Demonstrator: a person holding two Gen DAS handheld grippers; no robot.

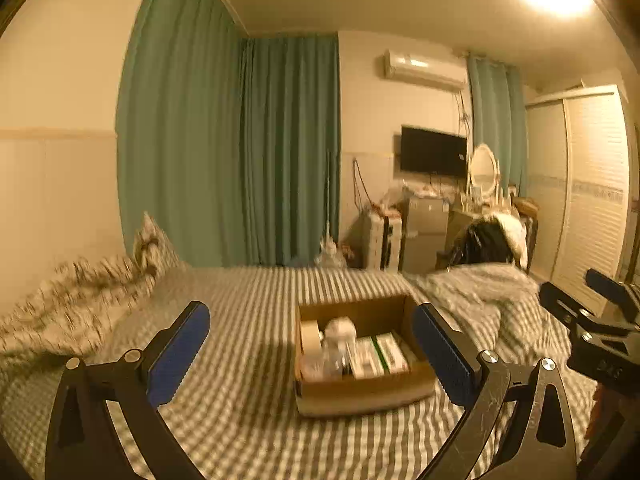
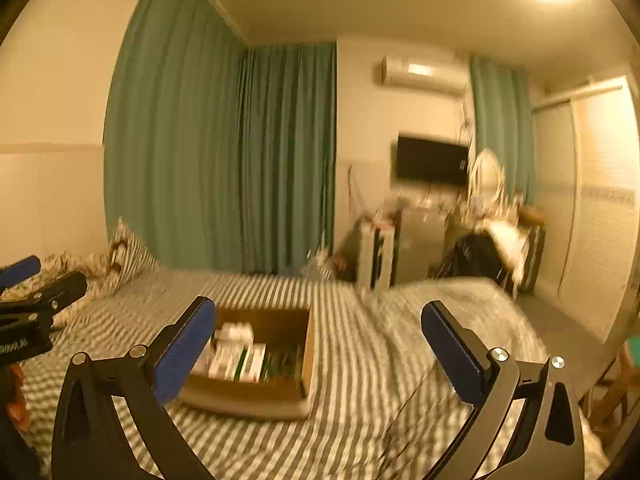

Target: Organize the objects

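Note:
An open cardboard box point(image 1: 360, 394) sits on the striped bed. It holds a tape roll point(image 1: 311, 335), a white round-topped bottle point(image 1: 340, 330) and green-and-white packets point(image 1: 380, 354). My left gripper point(image 1: 310, 354) is open and empty, held above the bed with the box between its blue pads. The same box point(image 2: 256, 396) shows in the right wrist view, left of centre, with packets point(image 2: 240, 360) inside. My right gripper point(image 2: 318, 350) is open and empty, to the right of the box. Each gripper shows at the edge of the other's view.
The bed point(image 1: 240, 420) has a rumpled duvet point(image 1: 480, 292) on the right and pillows point(image 1: 152, 248) at the far left. Beyond it are teal curtains point(image 1: 240, 152), a wall TV point(image 1: 434, 150), a cluttered dresser with mirror point(image 1: 484, 168) and a white wardrobe point(image 1: 592, 184).

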